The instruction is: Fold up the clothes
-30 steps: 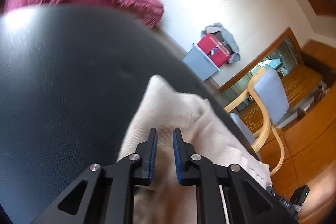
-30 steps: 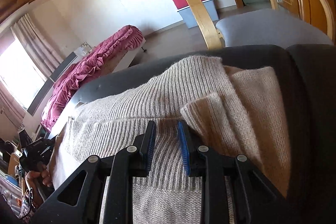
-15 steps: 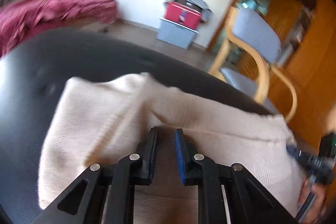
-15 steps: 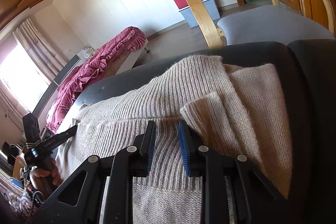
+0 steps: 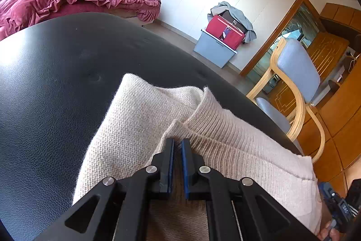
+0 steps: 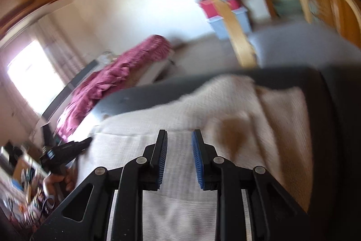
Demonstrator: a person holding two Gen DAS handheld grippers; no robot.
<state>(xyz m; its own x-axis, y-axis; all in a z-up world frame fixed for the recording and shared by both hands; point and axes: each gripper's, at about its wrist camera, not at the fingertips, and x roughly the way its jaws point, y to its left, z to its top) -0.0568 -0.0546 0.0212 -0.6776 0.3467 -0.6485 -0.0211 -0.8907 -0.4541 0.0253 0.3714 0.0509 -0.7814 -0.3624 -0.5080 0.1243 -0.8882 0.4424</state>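
Cream sweater (image 5: 140,128) lies on black table (image 5: 49,87), partly folded, one flap over top. Left hand-held gripper (image 5: 177,143) pinched shut on ribbed edge. Right hand-held gripper (image 6: 179,139) part open, empty above sweater. More folds left, likely.

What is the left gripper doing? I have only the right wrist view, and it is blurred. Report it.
Observer: The left gripper sits at a ribbed fold of the beige sweater. Its jaws are closing and almost together. I cannot tell whether any knit is pinched.
Operator: Describe what lies past its tips.
Observer: The ribbed band crosses a plain-knit layer, and that layer ends in a rounded corner lying on the black leather cushion.
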